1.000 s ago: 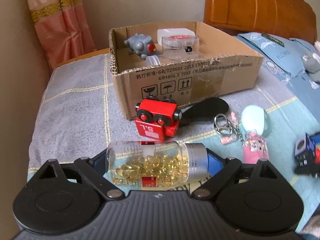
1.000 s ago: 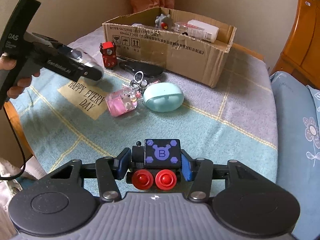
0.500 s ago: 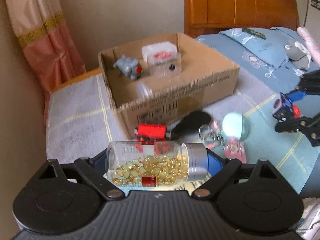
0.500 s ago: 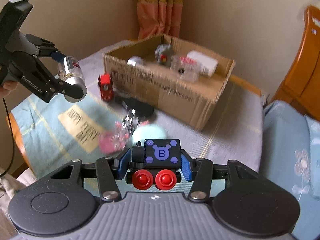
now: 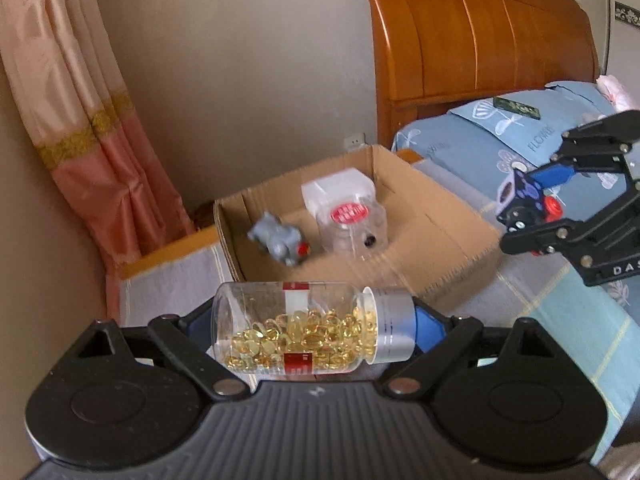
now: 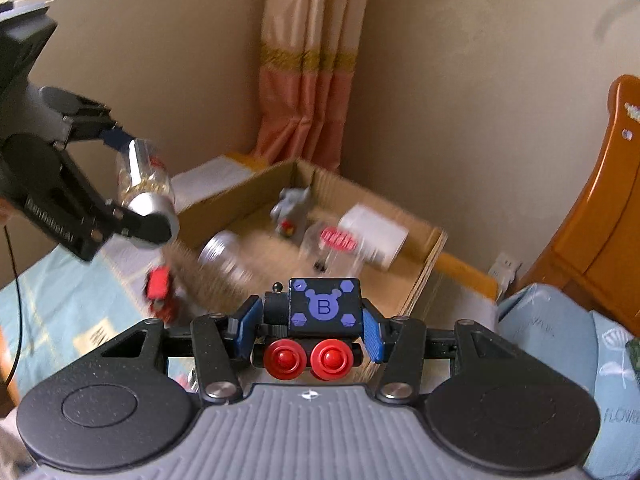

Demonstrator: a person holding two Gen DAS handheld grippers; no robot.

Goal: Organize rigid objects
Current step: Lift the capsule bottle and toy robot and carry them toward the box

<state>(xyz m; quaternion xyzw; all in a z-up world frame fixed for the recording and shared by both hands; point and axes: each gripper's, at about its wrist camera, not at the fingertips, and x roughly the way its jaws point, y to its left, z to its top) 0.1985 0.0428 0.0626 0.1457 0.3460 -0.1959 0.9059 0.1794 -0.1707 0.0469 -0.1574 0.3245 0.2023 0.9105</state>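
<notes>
Transport step: left gripper (image 5: 316, 326) clamps the clear capsule bottle with silver cap (image 5: 308, 326) at lower centre, right gripper (image 6: 310, 334) clamps the black-and-purple toy block with red wheels (image 6: 320, 312); next, release both inside the open brown cardboard box (image 5: 440, 236) mid-frame.

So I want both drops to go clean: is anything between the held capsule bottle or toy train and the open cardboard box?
Nothing visible blocks either. The capsule bottle in the left tool and the toy train in the right tool face the cardboard box, open on top with bare floor at its near right.
</notes>
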